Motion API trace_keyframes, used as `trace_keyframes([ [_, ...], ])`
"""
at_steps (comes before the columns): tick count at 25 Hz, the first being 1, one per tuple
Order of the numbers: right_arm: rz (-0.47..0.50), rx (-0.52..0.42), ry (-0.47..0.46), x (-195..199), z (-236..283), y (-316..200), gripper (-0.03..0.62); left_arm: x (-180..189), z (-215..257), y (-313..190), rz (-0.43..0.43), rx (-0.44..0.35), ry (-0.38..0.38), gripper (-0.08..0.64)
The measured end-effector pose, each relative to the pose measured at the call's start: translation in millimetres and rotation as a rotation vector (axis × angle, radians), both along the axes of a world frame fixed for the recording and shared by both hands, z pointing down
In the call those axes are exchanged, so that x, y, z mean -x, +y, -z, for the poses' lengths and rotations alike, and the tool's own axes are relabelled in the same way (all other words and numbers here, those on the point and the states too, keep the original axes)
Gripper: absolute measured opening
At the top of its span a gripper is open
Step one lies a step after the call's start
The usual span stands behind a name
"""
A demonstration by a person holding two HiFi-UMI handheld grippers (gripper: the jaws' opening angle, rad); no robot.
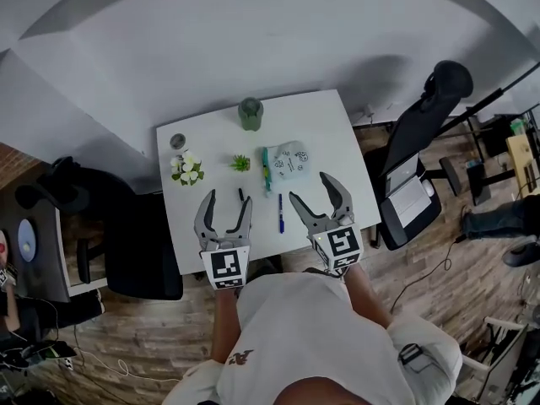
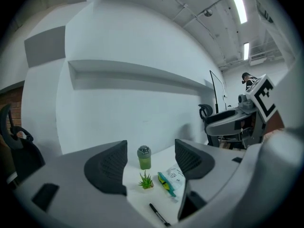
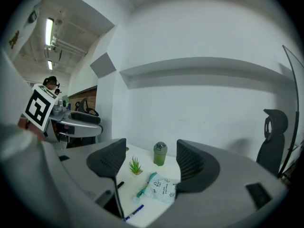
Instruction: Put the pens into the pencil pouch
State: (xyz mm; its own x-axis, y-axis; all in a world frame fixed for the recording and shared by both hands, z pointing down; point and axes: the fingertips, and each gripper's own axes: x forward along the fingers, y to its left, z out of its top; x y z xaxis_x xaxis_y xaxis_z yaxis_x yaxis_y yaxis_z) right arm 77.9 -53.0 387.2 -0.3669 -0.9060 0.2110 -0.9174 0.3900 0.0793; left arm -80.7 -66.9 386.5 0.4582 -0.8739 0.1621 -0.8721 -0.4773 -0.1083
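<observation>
Tabletop (image 1: 321,116): far right corner and the strip along the right edge were bare.
Obstacles, left to right: flower pot (image 1: 186,170) and small round object (image 1: 177,141) by the left edge; green jar (image 1: 251,113) at the far edge; small succulent (image 1: 241,164) near the pencil pouch (image 1: 289,160).
Black pen (image 1: 240,196) and blue pen (image 1: 281,213) lay apart near the front, with a clear lane between them.
Office chair (image 1: 422,133) stood close against the right side.

A white table (image 1: 329,133) holds a green jar (image 1: 251,113) at twelve o'clock, flowers (image 1: 186,169) at nine, and a small plant (image 1: 241,163) and pencil pouch (image 1: 289,161) mid-table. A black pen (image 1: 240,195) and blue pen (image 1: 281,212) lie toward six.
</observation>
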Motion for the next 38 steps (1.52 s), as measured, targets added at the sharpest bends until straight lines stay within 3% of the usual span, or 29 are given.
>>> trace_keyframes([
  [13,0.028,0.105,0.061,14,-40,-53,0.324,5,-49,-51,-0.015,0.119,0.003,0.303],
  [18,0.121,0.186,0.094,20,-74,-66,0.324,7,-81,-56,0.045,0.188,-0.016,0.298],
  [30,0.448,0.379,0.144,62,-156,-59,0.303,21,-170,-26,0.264,0.412,-0.029,0.275],
  [38,0.57,0.457,0.175,77,-192,-47,0.285,15,-225,4,0.323,0.548,-0.026,0.251],
])
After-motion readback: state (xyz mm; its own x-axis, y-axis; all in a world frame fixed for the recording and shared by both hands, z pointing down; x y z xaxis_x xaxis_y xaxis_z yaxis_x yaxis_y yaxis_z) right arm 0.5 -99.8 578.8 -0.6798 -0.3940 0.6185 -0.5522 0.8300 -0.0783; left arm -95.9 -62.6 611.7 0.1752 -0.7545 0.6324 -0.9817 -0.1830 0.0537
